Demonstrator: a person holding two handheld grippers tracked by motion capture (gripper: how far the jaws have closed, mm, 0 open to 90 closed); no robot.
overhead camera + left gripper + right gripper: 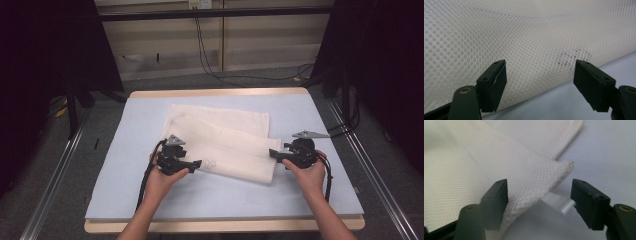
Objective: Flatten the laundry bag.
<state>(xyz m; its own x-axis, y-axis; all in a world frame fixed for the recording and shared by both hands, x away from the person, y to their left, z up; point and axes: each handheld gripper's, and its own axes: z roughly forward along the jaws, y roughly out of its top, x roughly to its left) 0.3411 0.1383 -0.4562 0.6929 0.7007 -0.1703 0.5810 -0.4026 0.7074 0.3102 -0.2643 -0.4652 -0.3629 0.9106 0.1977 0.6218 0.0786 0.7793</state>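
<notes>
A white mesh cloth (220, 135) lies folded on a pale blue mat (135, 130). My left gripper (199, 163) sits at the cloth's near left edge, held in a hand and pointing right. In the left gripper view its jaws (540, 80) stand open over the mesh cloth (524, 37) and its near edge, gripping nothing. My right gripper (273, 153) points left at the cloth's near right corner. In the right gripper view it is open (539, 200), with the folded corner of the cloth (541, 177) reaching between the jaws and a small translucent tab (560, 205) under it.
The mat covers a wooden table (215, 226) with bare mat in front of and beside the cloth. Metal rails (55, 175) run along both sides on the floor. Black stands and cables (210, 55) are behind the table.
</notes>
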